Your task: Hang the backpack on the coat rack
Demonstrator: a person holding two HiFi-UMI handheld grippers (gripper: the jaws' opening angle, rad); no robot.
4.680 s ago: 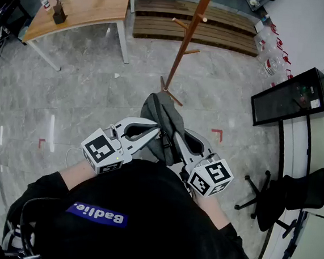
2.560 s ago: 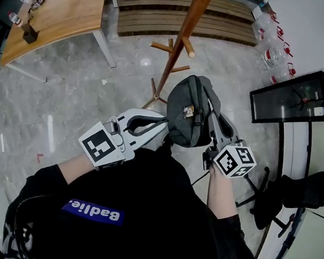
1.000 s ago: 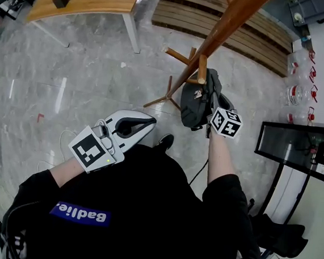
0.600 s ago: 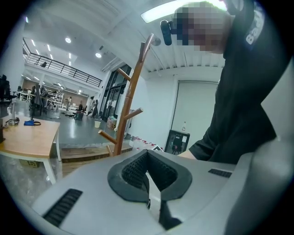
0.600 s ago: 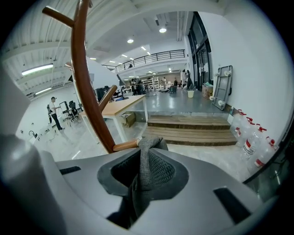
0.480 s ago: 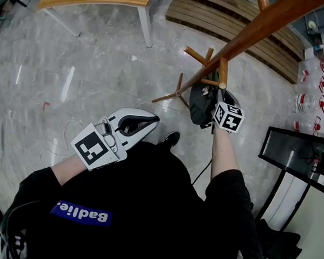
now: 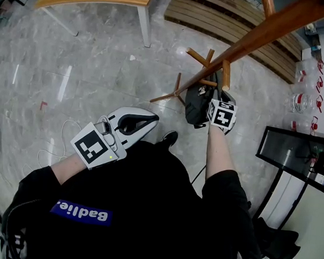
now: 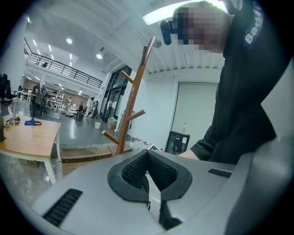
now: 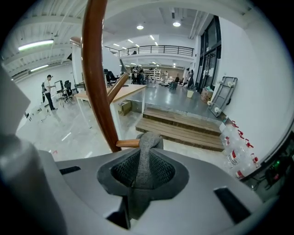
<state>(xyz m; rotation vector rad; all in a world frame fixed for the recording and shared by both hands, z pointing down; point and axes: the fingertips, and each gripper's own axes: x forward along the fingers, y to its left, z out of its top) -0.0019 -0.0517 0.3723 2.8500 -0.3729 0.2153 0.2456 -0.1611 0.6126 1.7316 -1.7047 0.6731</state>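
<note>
Clamped by right gripper (image 9: pixel 143 174) on the strap (image 9: pixel 146 149) draped across 1 peg (image 9: pixel 127 143) of the rack (image 7: pixel 256 35) just ahead, arm reaching out straight, backpack (image 7: pixel 194 105) hanging just beneath; at left gripper (image 8: pixel 149 183), closed on nothing, held low near the chest, elbow bent.

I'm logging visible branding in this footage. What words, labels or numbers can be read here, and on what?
"Badlie": blue patch on the person's black top, upside down in the head view.
Bottle labels by the wall: too small to read.
Left cube, right cube: square markers, no words.
</note>
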